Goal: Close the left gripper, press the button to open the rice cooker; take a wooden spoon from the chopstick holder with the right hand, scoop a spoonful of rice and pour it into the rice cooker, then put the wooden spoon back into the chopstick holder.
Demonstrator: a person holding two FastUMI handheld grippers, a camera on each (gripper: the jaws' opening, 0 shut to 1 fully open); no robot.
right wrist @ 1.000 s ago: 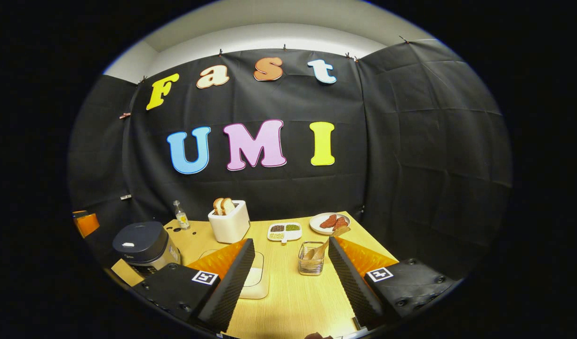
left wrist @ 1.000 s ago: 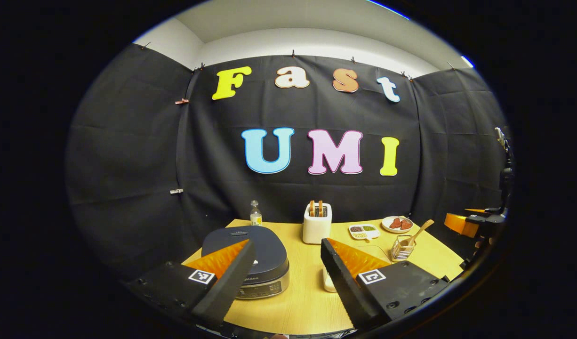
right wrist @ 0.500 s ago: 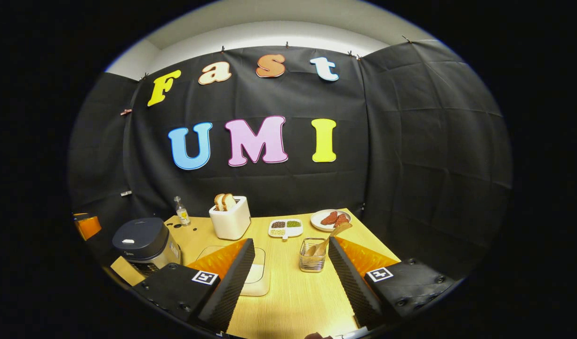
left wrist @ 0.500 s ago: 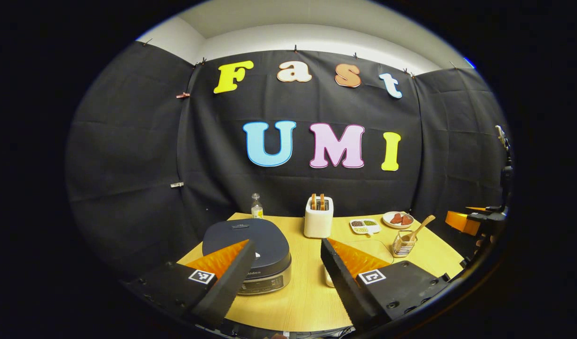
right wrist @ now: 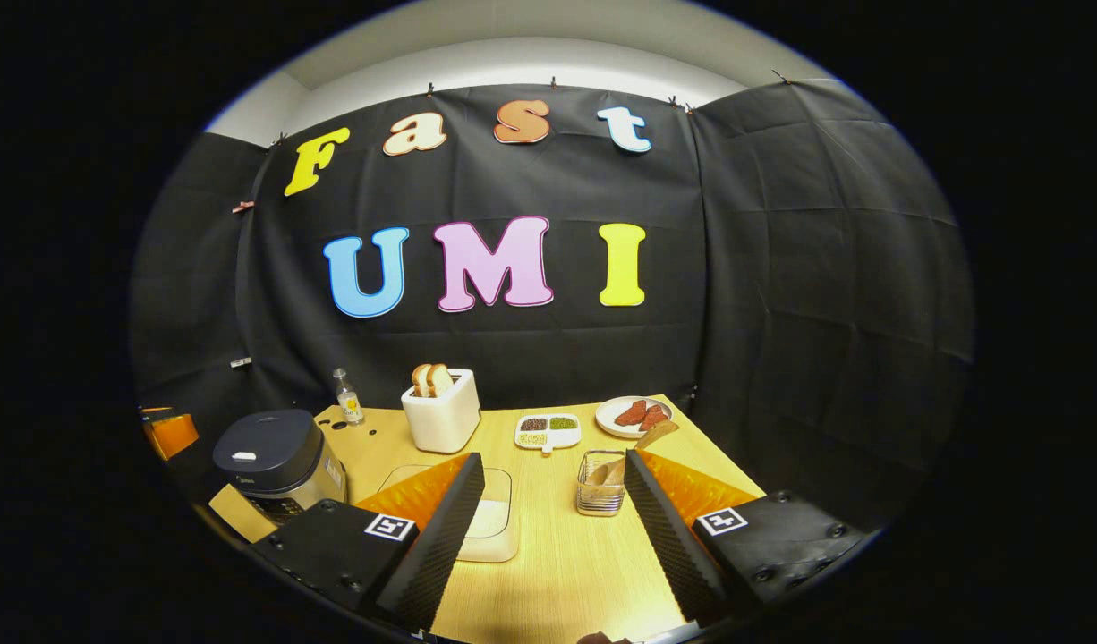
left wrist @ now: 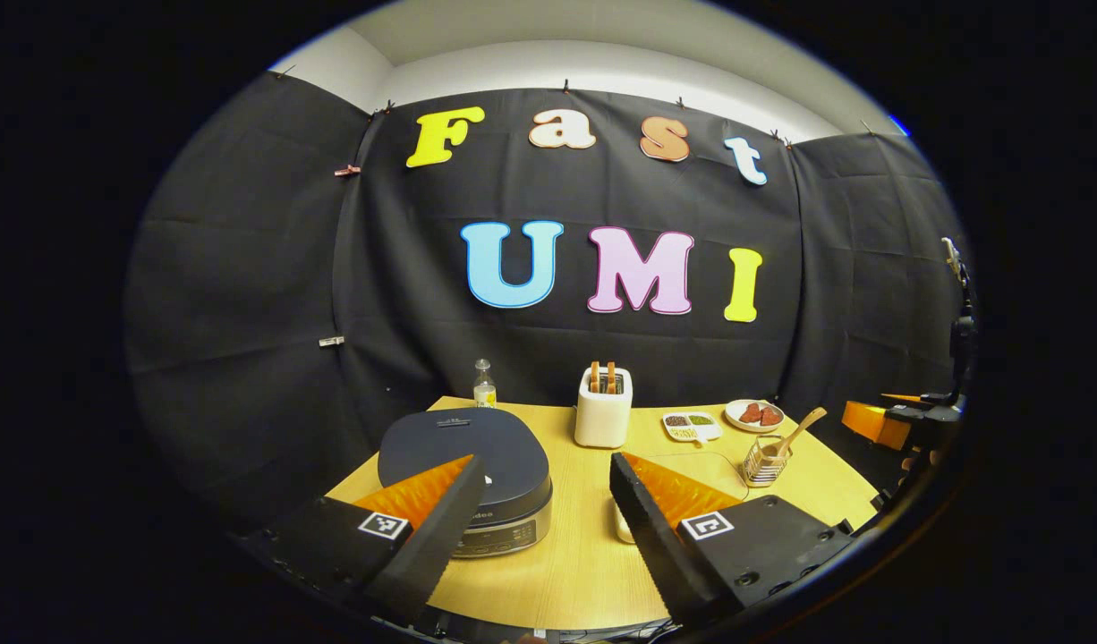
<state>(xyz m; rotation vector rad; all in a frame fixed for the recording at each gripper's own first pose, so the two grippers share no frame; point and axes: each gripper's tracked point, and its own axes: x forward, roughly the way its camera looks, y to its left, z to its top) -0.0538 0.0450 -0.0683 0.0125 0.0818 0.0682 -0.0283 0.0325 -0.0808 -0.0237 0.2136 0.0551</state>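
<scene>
Rice cooker (left wrist: pixel 465 465), a squat dark-lidded pot with rounded corners and a silvery front band, is sitting with its lid down near the left edge of the pale wooden table (left wrist: pixel 566 572). Left gripper (left wrist: pixel 544 487) is hovering low over the near table edge with its fingers spread wide; its left-hand finger (left wrist: pixel 428 528) is overlapping the cooker's near side in the left gripper view, though whether it is touching cannot be told. In the right gripper view the cooker (right wrist: pixel 276 461) is standing well off to the left.

A small wire-mesh chopstick holder (right wrist: pixel 599 483) is standing just ahead of the right gripper (right wrist: pixel 553 487), whose fingers are likewise spread apart and holding nothing. A light wooden spoon (right wrist: pixel 633 447) is leaning in the holder, its handle slanting up to the right, partly hidden behind that gripper's right-hand finger (right wrist: pixel 669 528). A shallow clear tray of white rice (right wrist: pixel 486 528) is lying between the two fingers, partly behind the left one.

Further back, a white toaster with bread slices (right wrist: pixel 441 411), a small clear bottle (right wrist: pixel 344 398), a divided white dish (right wrist: pixel 548 431) and a round white plate (right wrist: pixel 633 416) are lining the rear of the table. The right gripper (left wrist: pixel 880 425) is also showing at the far right edge of the left gripper view.
</scene>
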